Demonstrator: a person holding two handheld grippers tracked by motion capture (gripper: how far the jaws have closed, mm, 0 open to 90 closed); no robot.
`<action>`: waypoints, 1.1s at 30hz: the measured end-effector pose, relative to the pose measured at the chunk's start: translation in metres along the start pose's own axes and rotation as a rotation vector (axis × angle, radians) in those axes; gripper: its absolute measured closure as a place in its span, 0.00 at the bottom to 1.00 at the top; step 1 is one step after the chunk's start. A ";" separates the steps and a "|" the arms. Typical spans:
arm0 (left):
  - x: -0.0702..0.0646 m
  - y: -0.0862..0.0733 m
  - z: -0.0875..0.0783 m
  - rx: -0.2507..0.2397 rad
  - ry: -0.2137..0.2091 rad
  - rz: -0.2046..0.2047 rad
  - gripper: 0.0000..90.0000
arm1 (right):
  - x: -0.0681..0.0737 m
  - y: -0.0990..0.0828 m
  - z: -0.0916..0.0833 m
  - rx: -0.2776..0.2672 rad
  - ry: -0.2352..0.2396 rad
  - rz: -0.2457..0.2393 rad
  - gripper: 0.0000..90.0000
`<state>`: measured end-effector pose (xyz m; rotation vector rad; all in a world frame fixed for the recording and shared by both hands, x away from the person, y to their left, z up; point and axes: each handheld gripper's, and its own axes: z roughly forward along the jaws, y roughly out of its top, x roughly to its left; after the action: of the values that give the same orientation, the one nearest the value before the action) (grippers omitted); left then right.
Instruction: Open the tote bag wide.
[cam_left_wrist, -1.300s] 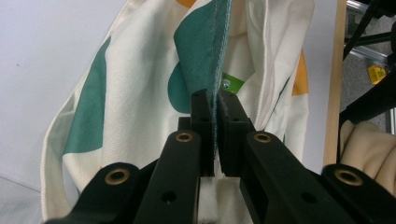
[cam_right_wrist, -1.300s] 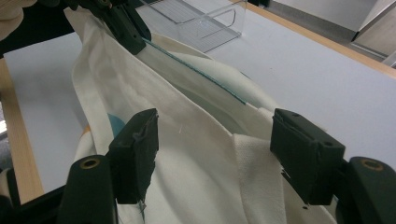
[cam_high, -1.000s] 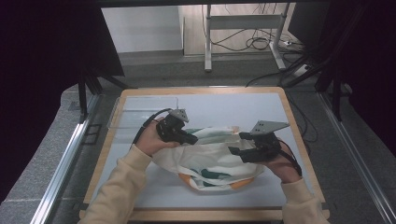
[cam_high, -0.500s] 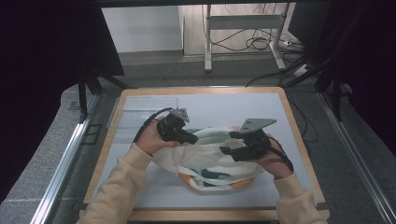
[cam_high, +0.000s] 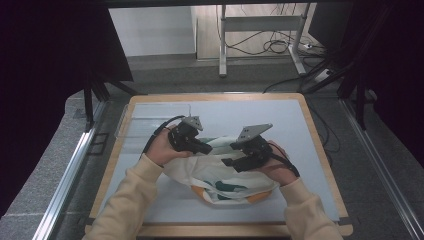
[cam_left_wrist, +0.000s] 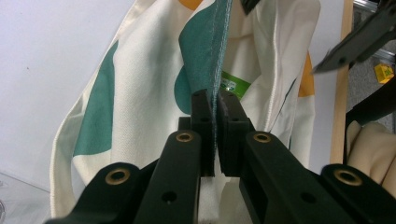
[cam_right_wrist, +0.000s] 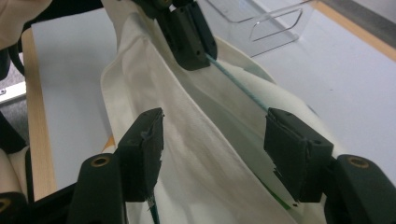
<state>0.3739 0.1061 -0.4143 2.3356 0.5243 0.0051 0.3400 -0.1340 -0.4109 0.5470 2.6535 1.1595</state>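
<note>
High view: a cream cloth bag (cam_high: 220, 175) with teal and orange patches lies crumpled on the pale mat (cam_high: 280, 120), nearer my side than the clear plastic tray (cam_high: 131, 125) at the mat's far left. My left tongs (cam_high: 207, 148) meet the bag's far edge from the left; my right tongs (cam_high: 226, 162) come in from the right, just beside them. Left gripper view: my left tongs (cam_left_wrist: 215, 105) are pressed together on the bag's teal-stitched rim (cam_left_wrist: 219, 42), which rises taut from the pinch; a green label (cam_left_wrist: 236, 84) sits just past the pads. Right gripper view: my right tongs (cam_right_wrist: 212, 130) stand spread and have just been narrowing, the bag's rim and folds (cam_right_wrist: 187, 140) lying between the pads, untouched by either as far as I can tell; my left tongs (cam_right_wrist: 189, 37) hold the same rim farther along. Handling, as I judge it: the cloth is light, soft and limp, sags wherever unsupported, and does not slip in the pads. The stitched rim is the firmest hold, best taken a little apart from my left pinch so the mouth opens.
</note>
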 end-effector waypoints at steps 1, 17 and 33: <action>0.000 0.000 0.000 0.006 0.001 0.006 0.97 | 0.001 0.000 0.002 0.006 0.002 -0.005 0.43; -0.001 0.000 0.000 -0.010 0.016 -0.008 0.97 | 0.006 -0.016 0.005 0.048 0.056 -0.027 0.91; -0.002 0.005 -0.002 -0.019 0.063 -0.013 0.97 | 0.014 -0.027 0.000 0.019 0.073 -0.039 0.96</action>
<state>0.3737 0.1032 -0.4092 2.3195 0.5682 0.0781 0.3206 -0.1451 -0.4314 0.4631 2.7267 1.1659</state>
